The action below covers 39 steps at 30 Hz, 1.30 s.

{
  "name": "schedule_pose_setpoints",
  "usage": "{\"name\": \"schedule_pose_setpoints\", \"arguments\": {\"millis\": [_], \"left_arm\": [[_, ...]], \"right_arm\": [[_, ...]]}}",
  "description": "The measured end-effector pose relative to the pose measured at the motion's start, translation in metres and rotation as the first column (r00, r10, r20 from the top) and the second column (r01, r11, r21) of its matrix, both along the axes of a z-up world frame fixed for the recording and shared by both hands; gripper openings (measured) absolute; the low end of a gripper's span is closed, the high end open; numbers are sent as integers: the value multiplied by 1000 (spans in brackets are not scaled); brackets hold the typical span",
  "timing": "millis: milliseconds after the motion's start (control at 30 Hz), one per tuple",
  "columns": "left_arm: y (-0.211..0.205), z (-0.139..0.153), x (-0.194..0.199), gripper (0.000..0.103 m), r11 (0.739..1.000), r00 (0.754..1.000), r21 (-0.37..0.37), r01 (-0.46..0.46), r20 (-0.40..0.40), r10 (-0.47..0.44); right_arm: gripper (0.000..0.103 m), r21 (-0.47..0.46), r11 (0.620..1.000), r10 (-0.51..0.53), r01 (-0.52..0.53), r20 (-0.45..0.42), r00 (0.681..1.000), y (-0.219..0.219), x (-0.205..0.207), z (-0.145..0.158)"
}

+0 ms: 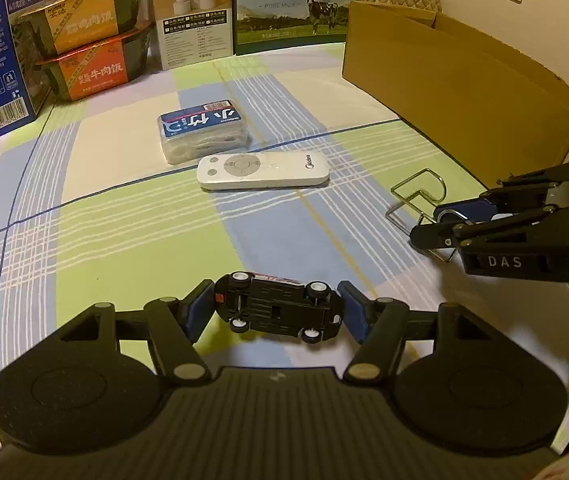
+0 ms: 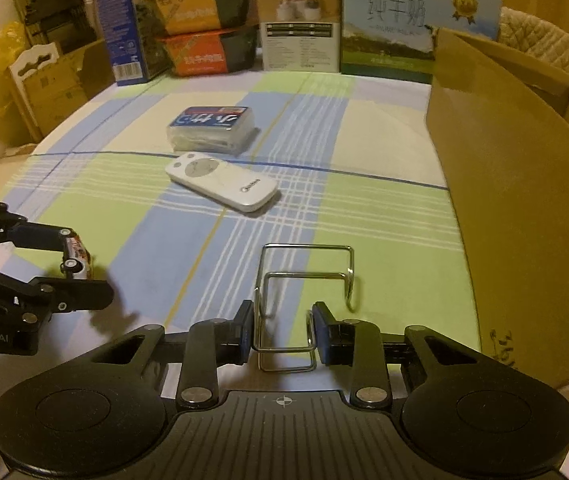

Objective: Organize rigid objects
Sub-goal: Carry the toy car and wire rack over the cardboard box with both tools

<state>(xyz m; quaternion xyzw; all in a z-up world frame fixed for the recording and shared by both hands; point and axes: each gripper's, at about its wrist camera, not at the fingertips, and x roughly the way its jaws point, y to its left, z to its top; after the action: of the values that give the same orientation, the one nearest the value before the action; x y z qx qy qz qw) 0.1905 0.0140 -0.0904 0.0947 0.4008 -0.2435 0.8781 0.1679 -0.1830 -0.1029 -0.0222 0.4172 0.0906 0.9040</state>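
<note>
My left gripper (image 1: 276, 310) clenched on black toy car (image 1: 278, 307), underside up; my right gripper (image 2: 283, 334) grasping bent silver wire rack (image 2: 304, 276) near checked tablecloth's (image 2: 384, 240) front edge.

the right gripper (image 1: 450, 216) carries white letters "das" on its black body, and the left gripper (image 2: 80, 264) shows "robot.ai" on its side. the white remote (image 1: 262, 171) bears the brand "midea" near one end. the green-and-blue milk carton (image 1: 296, 4) at the back reads "纯牛奶" over "pure milk", the tall blue box (image 1: 0, 44) also reads "纯牛奶", and the orange meal box (image 1: 96, 74) reads "牛肉饭".
</note>
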Motion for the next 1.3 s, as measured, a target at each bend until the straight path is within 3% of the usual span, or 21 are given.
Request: {"name": "schedule_pose_setpoints", "arguments": {"millis": [433, 967, 1300], "left_arm": [[-14, 23, -19, 62, 1000, 999, 3, -23, 33, 23], [-27, 106, -94, 62, 987, 983, -79, -141, 106, 148], [-54, 140, -115, 62, 990, 982, -90, -105, 147, 117]], "right_arm": [[27, -9, 1000, 29, -29, 72, 997, 4, -29, 32], [27, 31, 999, 13, -18, 176, 984, -8, -99, 118], [27, 25, 999, -26, 21, 230, 973, -34, -129, 154]]}}
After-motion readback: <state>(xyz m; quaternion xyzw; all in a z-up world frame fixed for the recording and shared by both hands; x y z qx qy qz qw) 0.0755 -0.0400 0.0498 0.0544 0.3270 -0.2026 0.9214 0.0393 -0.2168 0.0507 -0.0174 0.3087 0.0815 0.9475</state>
